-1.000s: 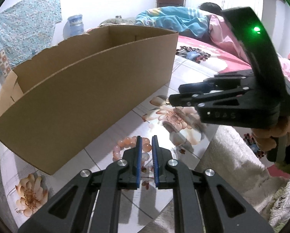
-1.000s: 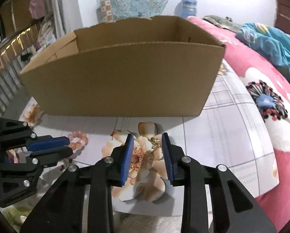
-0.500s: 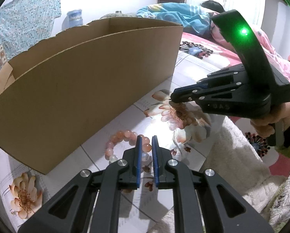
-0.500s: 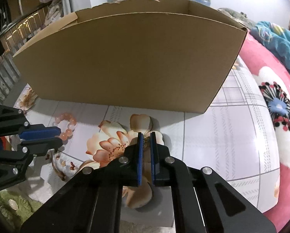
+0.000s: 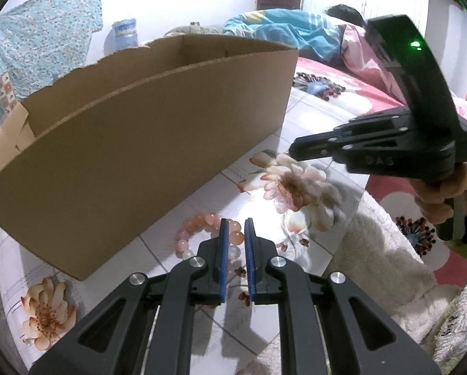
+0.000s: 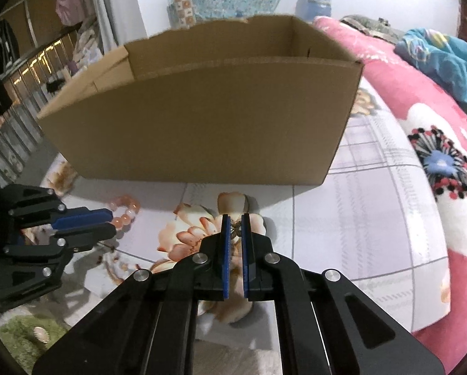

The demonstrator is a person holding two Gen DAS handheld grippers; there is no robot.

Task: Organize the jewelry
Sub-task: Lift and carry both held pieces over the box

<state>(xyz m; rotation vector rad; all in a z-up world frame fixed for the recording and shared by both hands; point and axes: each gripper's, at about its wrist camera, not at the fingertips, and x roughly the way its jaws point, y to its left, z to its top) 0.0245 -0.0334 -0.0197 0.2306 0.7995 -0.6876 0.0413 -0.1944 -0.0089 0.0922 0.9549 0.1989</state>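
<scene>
A pink bead bracelet (image 5: 202, 228) lies on the flowered white board (image 5: 177, 243) in front of an open cardboard box (image 5: 133, 137). My left gripper (image 5: 234, 228) is shut on the bracelet's right side, the beads showing between its blue pads. In the right wrist view the bracelet (image 6: 125, 211) and left gripper (image 6: 108, 222) sit at the left. My right gripper (image 6: 236, 223) is shut on a small gold butterfly charm (image 6: 236, 230) and holds it just above the board, in front of the box (image 6: 202, 125). In the left wrist view the right gripper (image 5: 292, 150) is raised.
A white fluffy towel (image 5: 389, 243) lies at the board's near right edge. A pink flowered bedspread (image 6: 436, 143) stretches to the right, with a person lying under blue cloth (image 5: 296, 31) behind. Small dark bits (image 5: 242, 293) lie near the left gripper.
My right gripper closed on the gold charm and lifted it off the board. My left gripper stayed shut on the bracelet with little motion.
</scene>
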